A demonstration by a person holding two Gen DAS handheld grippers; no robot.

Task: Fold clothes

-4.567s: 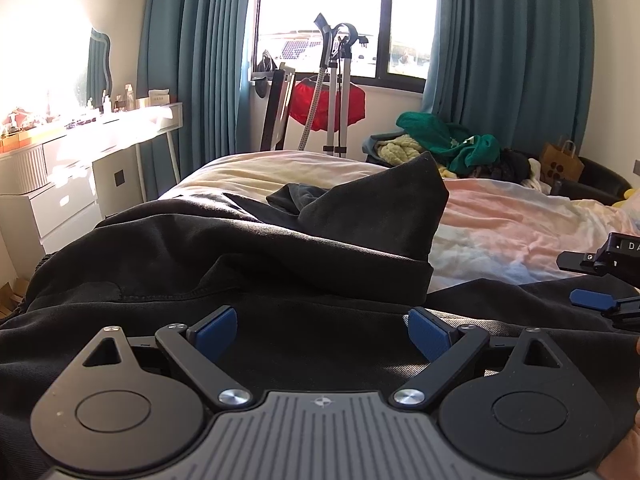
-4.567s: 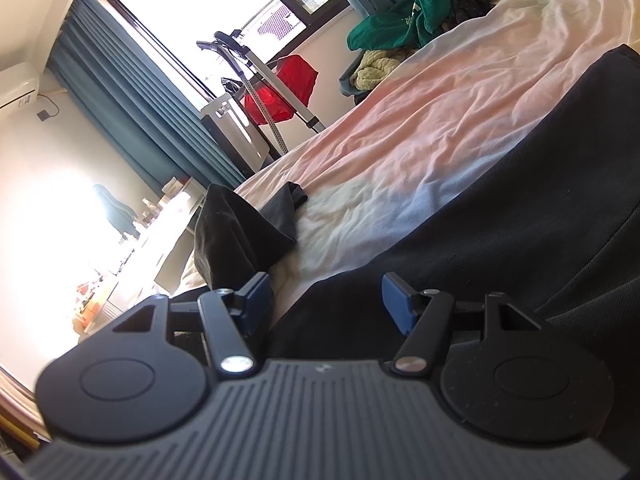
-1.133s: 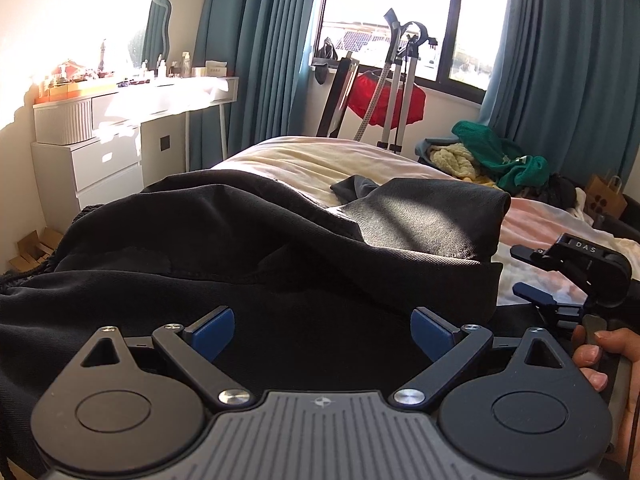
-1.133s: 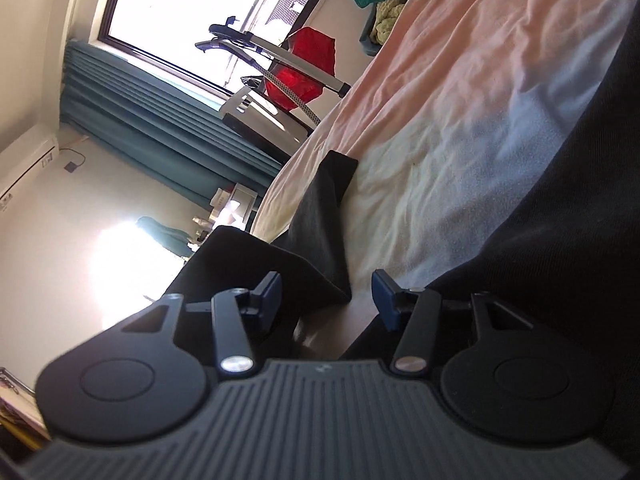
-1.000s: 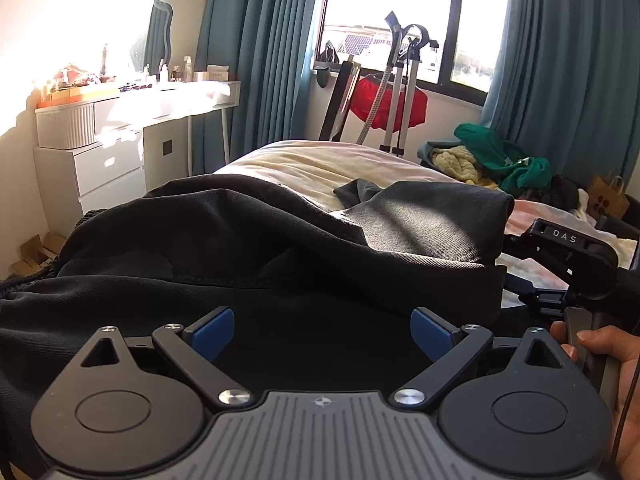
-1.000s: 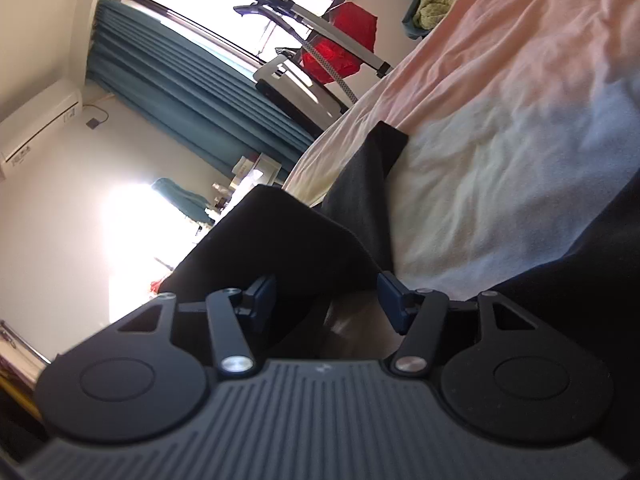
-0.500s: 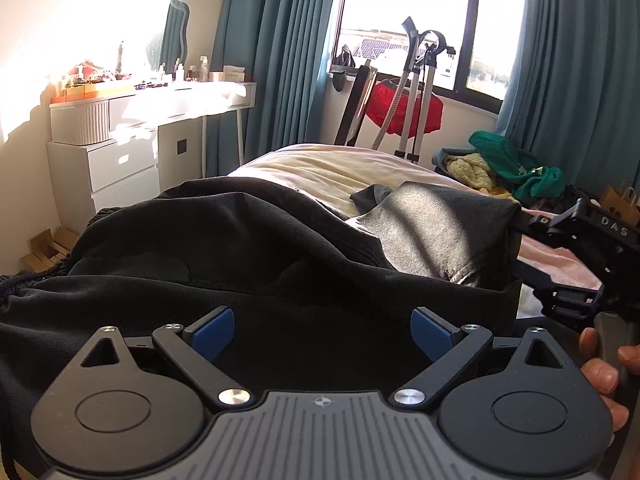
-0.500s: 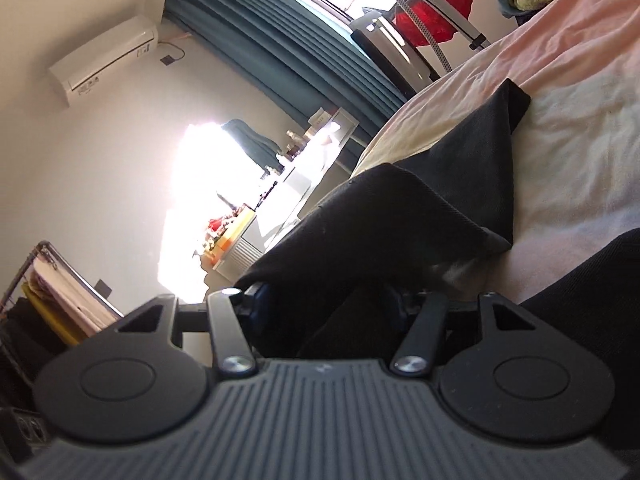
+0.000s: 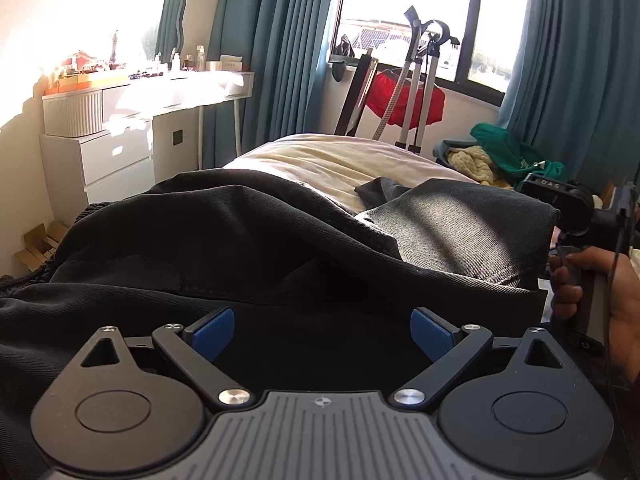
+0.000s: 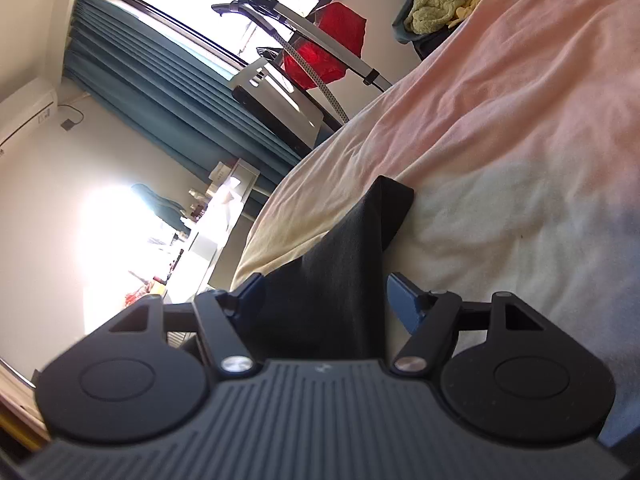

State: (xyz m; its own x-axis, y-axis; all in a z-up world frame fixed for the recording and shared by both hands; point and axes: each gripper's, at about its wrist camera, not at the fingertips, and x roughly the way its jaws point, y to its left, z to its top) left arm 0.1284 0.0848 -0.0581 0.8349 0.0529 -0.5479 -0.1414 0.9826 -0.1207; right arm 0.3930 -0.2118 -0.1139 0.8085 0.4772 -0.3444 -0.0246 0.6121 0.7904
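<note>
Jaws of the right gripper (image 10: 324,292) were opening, releasing the black garment (image 9: 248,248) folded over on the bed (image 10: 520,128); left gripper (image 9: 322,328) stood wide, empty.

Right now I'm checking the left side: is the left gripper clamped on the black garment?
No, the left gripper stands wide open, with the black garment lying untouched beyond its blue pads.

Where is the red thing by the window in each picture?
Left wrist view: the red cloth hangs below the window, upper middle-right, behind the silver poles.
Right wrist view: the red cloth sits near the top middle; the picture is tilted.
Shared landmark: teal curtains.
</note>
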